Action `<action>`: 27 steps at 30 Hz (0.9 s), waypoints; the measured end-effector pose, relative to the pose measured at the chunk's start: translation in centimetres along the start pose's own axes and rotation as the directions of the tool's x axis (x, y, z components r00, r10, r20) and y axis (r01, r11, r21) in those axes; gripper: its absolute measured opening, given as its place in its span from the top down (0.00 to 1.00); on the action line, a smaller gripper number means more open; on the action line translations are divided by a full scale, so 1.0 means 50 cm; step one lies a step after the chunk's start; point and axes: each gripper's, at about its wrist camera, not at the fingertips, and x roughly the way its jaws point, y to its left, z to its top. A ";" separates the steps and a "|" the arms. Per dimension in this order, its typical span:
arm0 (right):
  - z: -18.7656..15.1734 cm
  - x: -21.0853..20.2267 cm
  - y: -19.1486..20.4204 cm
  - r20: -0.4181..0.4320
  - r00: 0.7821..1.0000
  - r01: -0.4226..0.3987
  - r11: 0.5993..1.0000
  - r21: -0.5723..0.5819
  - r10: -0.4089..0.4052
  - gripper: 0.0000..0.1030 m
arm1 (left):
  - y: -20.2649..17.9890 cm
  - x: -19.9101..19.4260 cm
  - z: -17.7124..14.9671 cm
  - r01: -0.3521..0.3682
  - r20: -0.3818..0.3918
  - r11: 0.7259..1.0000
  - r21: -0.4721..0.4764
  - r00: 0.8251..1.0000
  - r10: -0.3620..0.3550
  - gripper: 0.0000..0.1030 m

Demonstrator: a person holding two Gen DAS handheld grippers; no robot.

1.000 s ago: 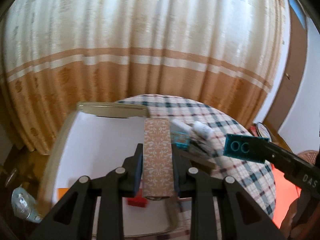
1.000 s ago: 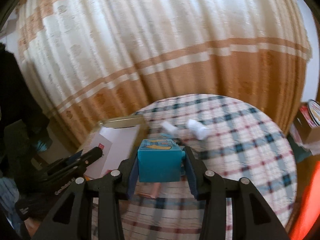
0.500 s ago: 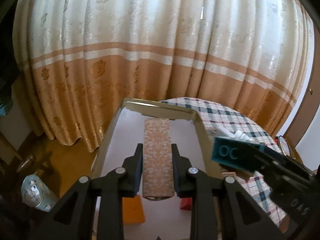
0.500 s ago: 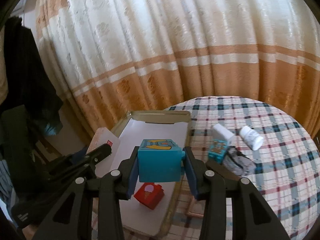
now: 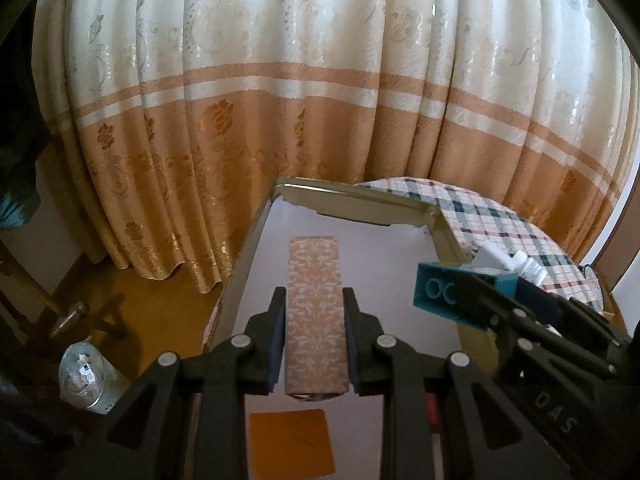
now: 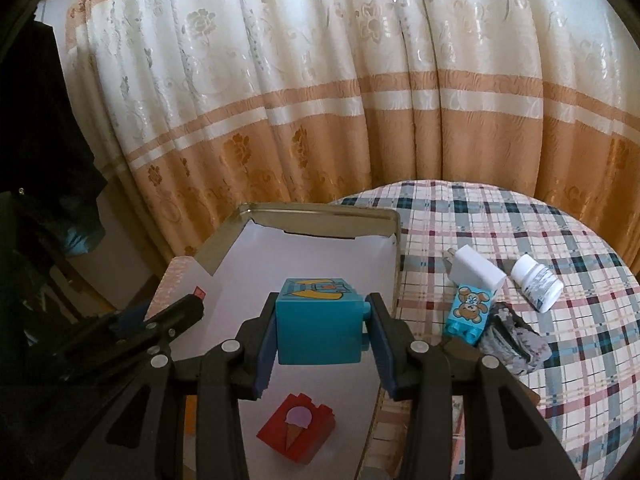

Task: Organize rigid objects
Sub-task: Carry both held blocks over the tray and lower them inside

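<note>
The left gripper (image 5: 315, 304) was clamped on a long floral-patterned box (image 5: 316, 316), held above the white-lined tray (image 6: 320, 216) near its left edge. The right gripper (image 6: 320, 320) gripped a teal toy block (image 6: 318, 330) over the tray's middle, above a red ice-cream block (image 6: 296, 432) lying near the tray's front edge

A cream-and-orange curtain (image 6: 320, 112) hangs behind the plaid tablecloth (image 6: 540, 240), perhaps cotton.
</note>
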 end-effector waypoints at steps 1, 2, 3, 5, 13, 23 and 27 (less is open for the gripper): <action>0.000 0.004 0.001 -0.004 1.000 -0.001 1.000 0.003 0.001 0.56 | 0.001 0.004 -0.001 -0.005 -0.005 1.000 0.000 1.000 0.005 0.76; -0.001 0.009 0.001 -0.008 1.000 0.000 1.000 0.005 0.000 0.56 | 0.002 0.007 -0.001 -0.006 -0.009 1.000 -0.002 1.000 0.006 0.76; -0.002 0.014 0.002 -0.013 1.000 0.000 1.000 0.007 0.000 0.56 | 0.004 0.010 -0.002 -0.005 -0.013 1.000 -0.004 1.000 0.005 0.76; -0.003 0.022 0.005 -0.022 1.000 -0.002 1.000 0.006 0.002 0.56 | 0.005 0.016 -0.004 -0.008 -0.019 1.000 -0.004 1.000 0.008 0.76; -0.012 0.049 0.006 -0.058 0.998 -0.006 1.000 0.010 0.007 0.56 | -0.001 0.030 -0.011 -0.026 -0.039 1.000 0.007 0.999 0.027 0.76; -0.013 0.052 0.007 -0.068 0.998 -0.005 1.000 0.005 0.006 0.56 | -0.008 0.038 -0.011 -0.075 -0.059 0.997 0.035 0.995 0.077 0.76; -0.012 0.055 0.009 -0.075 0.997 -0.005 1.000 0.000 0.005 0.56 | -0.006 0.042 -0.013 -0.087 -0.075 0.996 0.031 0.993 0.089 0.76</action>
